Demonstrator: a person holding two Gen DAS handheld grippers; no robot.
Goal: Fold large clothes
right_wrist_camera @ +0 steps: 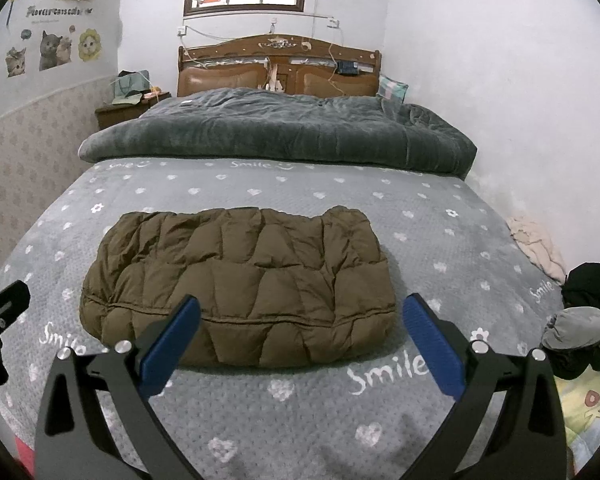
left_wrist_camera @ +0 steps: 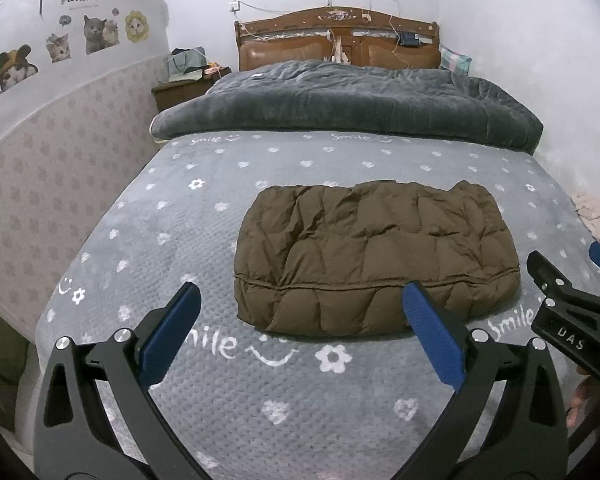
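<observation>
Although each camera crops its neighbour at the frame edge, both the left tongs (left_wrist_camera: 300, 312) and right tongs (right_wrist_camera: 300, 324) stand apart, holding nothing. Only the right view shows the heaped clothes (right_wrist_camera: 580, 320) at the bed's right side. The folded brown quilted jacket (left_wrist_camera: 374, 258) lies on the grey bedspread (left_wrist_camera: 148, 216), just beyond both tongs.

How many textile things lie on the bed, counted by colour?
Brown: 1, the folded jacket
Dark grey: 1, the duvet near the headboard
Beige: 1, the crumpled cloth at the right edge
Black: 1, the garment at the right edge
Total: 4
</observation>
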